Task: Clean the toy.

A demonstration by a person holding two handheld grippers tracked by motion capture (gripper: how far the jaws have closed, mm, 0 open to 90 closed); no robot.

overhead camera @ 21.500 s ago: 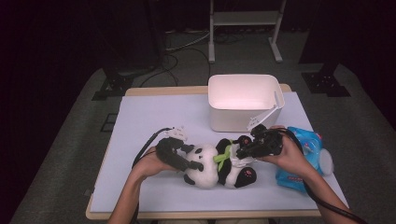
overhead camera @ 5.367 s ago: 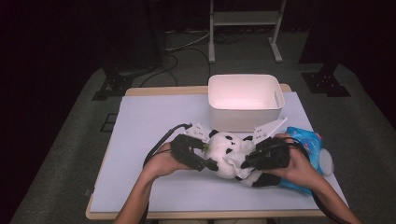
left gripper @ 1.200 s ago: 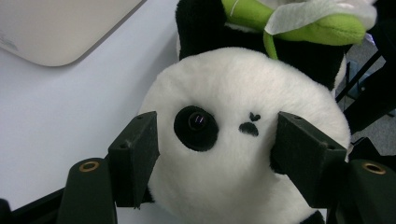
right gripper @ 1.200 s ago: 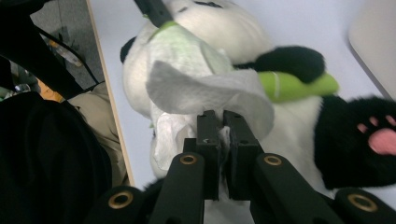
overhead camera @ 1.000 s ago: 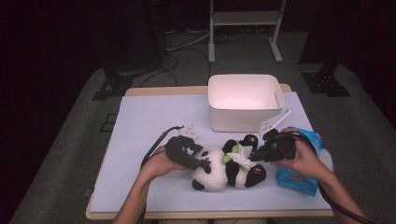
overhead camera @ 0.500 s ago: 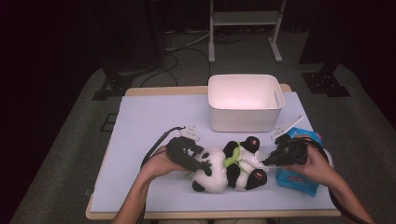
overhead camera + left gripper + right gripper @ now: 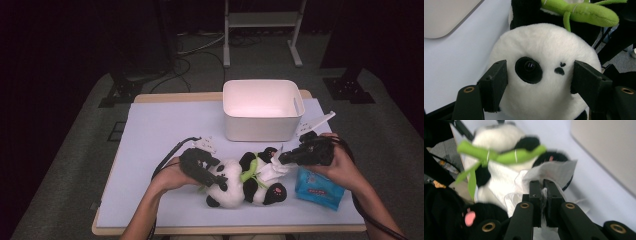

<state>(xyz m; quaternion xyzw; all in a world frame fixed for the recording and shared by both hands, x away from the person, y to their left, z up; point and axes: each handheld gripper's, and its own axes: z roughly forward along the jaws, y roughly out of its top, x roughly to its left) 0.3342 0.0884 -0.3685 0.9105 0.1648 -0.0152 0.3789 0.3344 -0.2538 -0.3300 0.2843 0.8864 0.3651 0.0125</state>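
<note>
From your high view, light falls from above onto the worktop (image 7: pixel 165 125), which reads pale and evenly lit, while the room around it sinks into near black. The white bin (image 7: pixel 262 107) glows softly pink inside, close to blown out. Shadows under things are short and soft. The picture is a little grainy and soft. Your left gripper view is sharp on the panda's face (image 7: pixel 541 72), bright and even. Your right gripper view is smeared by motion blur, and the tissue (image 7: pixel 549 173) is washed out.
</note>
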